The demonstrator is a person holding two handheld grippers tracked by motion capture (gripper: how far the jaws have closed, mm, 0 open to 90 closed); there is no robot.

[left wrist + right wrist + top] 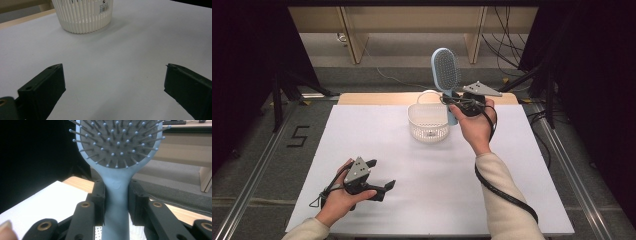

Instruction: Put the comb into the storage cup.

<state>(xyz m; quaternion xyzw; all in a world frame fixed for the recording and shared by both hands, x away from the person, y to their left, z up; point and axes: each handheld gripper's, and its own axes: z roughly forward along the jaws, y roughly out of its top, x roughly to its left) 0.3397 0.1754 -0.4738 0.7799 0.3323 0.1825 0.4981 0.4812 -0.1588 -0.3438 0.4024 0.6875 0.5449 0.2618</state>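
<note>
Two grippers: left gripper [381, 175] gapes empty, right gripper [116, 195] clamps one blue hairbrush [446, 70] beside one white basket [428, 131].

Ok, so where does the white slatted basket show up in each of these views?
High view: the white basket stands upper centre on the table, just left of the right tongs shut on the blue hairbrush.
Left gripper view: at the top edge, left of centre, beyond the open tongs.
Right gripper view: a small slatted patch at the bottom, by the brush handle.
Shared landmark: the white table.
</note>
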